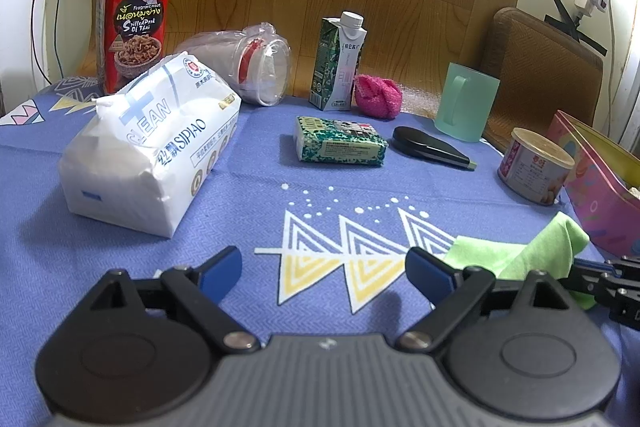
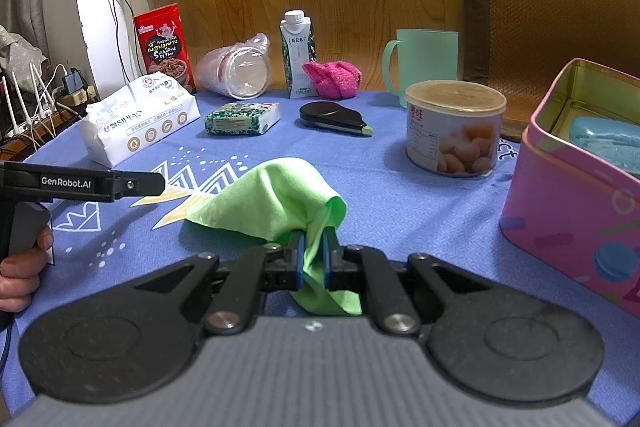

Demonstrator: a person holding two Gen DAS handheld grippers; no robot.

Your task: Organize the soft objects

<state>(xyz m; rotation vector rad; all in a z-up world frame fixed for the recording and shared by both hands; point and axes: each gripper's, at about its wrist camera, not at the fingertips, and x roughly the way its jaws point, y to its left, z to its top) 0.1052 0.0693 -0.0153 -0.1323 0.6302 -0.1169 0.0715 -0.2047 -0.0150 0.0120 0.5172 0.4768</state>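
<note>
My right gripper (image 2: 313, 255) is shut on a corner of the green cloth (image 2: 272, 199); the rest of the cloth drapes on the blue tablecloth. The cloth also shows in the left wrist view (image 1: 520, 251) at the right. My left gripper (image 1: 324, 273) is open and empty above the tablecloth, left of the cloth. Other soft things lie further back: a white tissue pack (image 1: 152, 143), a small green tissue packet (image 1: 340, 143) and a pink scrubber (image 1: 378, 95). An open pink tin box (image 2: 576, 183) stands at the right with a blue item inside.
A red snack box (image 1: 134, 23), a bagged stack of cups (image 1: 248, 63), a drink carton (image 1: 338, 63), a green mug (image 1: 466, 103), a black clip-like tool (image 1: 430, 147) and a can (image 1: 534, 167) stand on the table. A chair back (image 2: 552, 23) is behind right.
</note>
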